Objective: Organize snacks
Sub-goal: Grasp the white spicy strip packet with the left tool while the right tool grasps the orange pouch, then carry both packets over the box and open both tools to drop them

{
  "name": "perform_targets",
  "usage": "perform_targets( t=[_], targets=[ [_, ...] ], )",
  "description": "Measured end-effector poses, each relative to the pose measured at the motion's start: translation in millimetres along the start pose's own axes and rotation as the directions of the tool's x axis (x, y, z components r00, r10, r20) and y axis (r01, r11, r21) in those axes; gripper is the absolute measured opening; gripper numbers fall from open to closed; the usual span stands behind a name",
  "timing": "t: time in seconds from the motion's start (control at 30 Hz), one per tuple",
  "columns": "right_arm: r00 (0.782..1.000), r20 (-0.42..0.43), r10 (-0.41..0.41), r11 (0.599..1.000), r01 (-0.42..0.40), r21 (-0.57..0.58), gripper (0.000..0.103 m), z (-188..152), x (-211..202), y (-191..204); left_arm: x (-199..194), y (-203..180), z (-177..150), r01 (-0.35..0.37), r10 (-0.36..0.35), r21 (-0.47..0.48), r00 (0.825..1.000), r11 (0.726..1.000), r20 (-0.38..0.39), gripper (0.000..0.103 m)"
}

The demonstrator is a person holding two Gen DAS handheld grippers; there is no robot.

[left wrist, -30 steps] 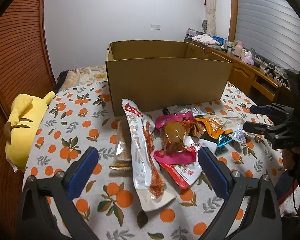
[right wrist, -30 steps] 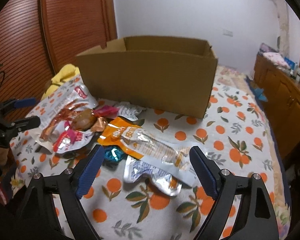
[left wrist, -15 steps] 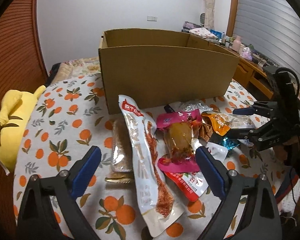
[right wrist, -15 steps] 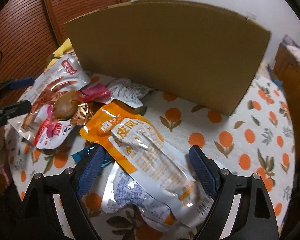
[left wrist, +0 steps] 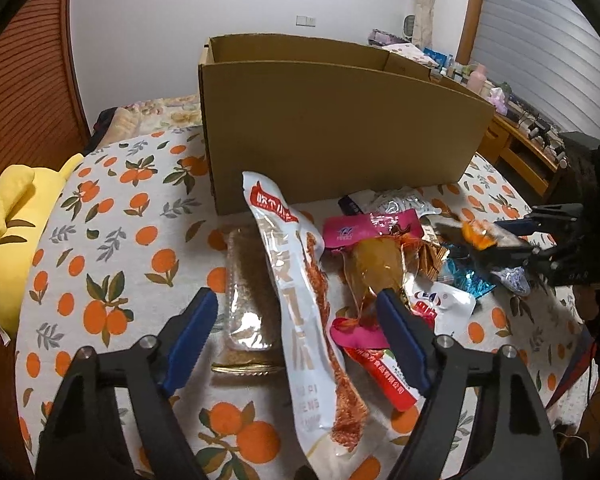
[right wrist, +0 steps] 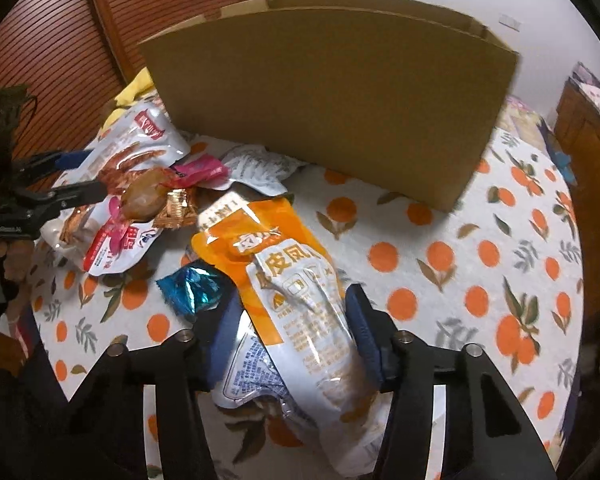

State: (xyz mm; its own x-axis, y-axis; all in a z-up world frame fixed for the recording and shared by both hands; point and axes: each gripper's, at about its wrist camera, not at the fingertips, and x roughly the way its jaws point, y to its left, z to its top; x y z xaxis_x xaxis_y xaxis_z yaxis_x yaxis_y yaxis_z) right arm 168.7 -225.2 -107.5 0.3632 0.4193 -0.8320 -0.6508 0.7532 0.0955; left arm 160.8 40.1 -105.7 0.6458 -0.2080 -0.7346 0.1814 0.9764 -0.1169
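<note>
Snack packs lie heaped on an orange-print tablecloth (left wrist: 112, 240) in front of an open cardboard box (left wrist: 340, 132) (right wrist: 332, 92). My left gripper (left wrist: 296, 336) hovers low over a long white pouch with a red label (left wrist: 296, 304) and a brown clear-wrapped bar (left wrist: 248, 292). Its jaws are closing with both between them, and the pads touch neither. My right gripper (right wrist: 292, 332) is closing on an orange-and-white pouch (right wrist: 296, 280), its pads at the pouch's two edges. A blue-and-white pouch (right wrist: 252, 376) lies under that one.
A pink-wrapped brown snack (left wrist: 380, 264) and a red-and-white pouch (left wrist: 388, 376) lie by the left gripper's right finger. A blue foil wrapper (right wrist: 196, 288) sits left of the right gripper. A yellow plush (left wrist: 16, 232) is at the table's left edge, a wooden dresser (left wrist: 532, 148) at far right.
Both grippers have come down and closer to the snacks. The right jaws have narrowed onto the orange pouch. The left jaws have narrowed a little.
</note>
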Motion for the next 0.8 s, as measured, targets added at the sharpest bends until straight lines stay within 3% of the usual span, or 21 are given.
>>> perform_targets(
  t=[0.3, 0.57, 0.6, 0.63, 0.8],
  targets=[
    [0.997, 0.083, 0.004, 0.993, -0.014, 0.118, 0.049, -0.1, -19.2, -25.0, 7.2, 5.1, 4.9, 0.022, -0.022, -0.028, 1.0, 0.999, -0.001, 0.049],
    [0.996, 0.087, 0.0, 0.994, -0.01, 0.11, 0.048, 4.4, -20.1, -21.1, 15.2, 3.8, 9.6, 0.019, -0.019, -0.011, 1.0, 1.0, -0.013, 0.047],
    [0.996, 0.086, -0.002, 0.994, -0.007, 0.107, 0.048, 4.2, -19.1, -19.6, 15.4, 2.5, 9.2, 0.019, -0.019, 0.0, 1.0, 1.0, -0.013, 0.032],
    [0.996, 0.086, -0.003, 0.995, -0.006, 0.104, 0.048, 4.7, -17.6, -17.6, 15.6, 1.7, 8.7, 0.018, -0.018, 0.007, 1.0, 1.0, -0.015, 0.025],
    [0.997, 0.075, -0.011, 0.997, 0.005, 0.081, 0.048, 2.3, -12.0, -9.2, 6.3, 2.2, 3.4, 0.021, -0.021, 0.008, 1.0, 1.0, 0.005, 0.023]
  ],
)
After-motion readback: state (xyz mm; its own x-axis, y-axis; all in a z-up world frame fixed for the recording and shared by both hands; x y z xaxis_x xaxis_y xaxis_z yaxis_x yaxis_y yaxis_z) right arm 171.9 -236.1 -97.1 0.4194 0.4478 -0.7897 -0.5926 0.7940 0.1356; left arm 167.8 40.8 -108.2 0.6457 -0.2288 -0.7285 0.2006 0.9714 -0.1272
